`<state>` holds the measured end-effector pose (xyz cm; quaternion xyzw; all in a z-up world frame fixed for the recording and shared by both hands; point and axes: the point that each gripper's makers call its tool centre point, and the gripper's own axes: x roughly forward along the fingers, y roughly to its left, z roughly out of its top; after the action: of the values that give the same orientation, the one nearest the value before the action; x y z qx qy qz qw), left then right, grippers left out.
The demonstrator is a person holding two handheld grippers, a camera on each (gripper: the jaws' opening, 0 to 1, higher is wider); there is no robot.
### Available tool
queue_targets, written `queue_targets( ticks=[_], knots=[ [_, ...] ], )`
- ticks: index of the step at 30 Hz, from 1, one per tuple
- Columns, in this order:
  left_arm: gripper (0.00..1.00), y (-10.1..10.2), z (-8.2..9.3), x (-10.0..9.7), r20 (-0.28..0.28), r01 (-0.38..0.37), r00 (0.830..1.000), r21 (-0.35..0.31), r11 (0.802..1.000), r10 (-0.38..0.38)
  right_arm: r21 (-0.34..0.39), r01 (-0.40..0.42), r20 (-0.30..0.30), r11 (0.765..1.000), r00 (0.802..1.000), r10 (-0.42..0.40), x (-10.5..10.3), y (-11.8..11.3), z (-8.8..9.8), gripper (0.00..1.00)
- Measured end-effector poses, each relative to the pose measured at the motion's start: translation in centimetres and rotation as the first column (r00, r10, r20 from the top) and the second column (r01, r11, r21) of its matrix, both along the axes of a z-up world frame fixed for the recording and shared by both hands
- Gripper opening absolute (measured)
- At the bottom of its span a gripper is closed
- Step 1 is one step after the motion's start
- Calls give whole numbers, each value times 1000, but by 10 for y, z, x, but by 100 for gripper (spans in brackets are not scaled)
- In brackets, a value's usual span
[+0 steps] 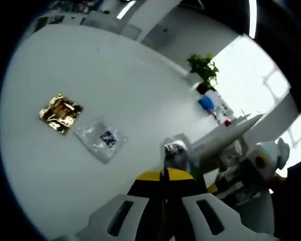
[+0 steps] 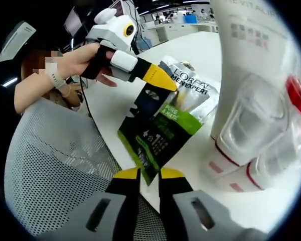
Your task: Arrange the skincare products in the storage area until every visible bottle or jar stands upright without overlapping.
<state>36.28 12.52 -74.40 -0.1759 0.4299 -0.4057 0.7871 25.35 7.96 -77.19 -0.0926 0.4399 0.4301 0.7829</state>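
Both grippers pinch the same flat black-and-green sachet [image 2: 163,135], the right gripper [image 2: 149,175] closed on its lower edge and the left gripper [image 2: 163,80], held in a hand [image 2: 83,63] from the left of the right gripper view, clamped on its top corner, so the sachet hangs in the air just beside a cluster of white tubes with clear caps [image 2: 251,125]. My guess is the step is carrying the pack to a free spot, which next calls for lowering it beside the tubes without overlap. White table [image 1: 65,165] holds a gold sachet [image 1: 60,113] and a clear one [image 1: 101,139], a potted plant [image 1: 204,70] at the far edge near a bright window, though blur hides the labels.
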Motion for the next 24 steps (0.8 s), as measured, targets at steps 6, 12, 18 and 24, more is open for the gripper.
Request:
queue_targets(
  ticks=[6,12,18,24],
  knots=[
    [0,1,-15,-1,-30,-16,999,27,1000,16,-49,-20,34,999,999,22,-3,-5,2,17],
    [0,3,-19,1,-43,-36,998,31,999,37,-77,-23,95,997,995,30,-3,-5,9,18],
    [0,4,-21,5,-48,-64,997,28,998,65,-134,-62,186,989,979,86,5,8,10,21],
    [0,4,-23,6,-35,-58,998,42,997,59,-173,-71,243,982,963,113,15,22,10,20]
  ],
)
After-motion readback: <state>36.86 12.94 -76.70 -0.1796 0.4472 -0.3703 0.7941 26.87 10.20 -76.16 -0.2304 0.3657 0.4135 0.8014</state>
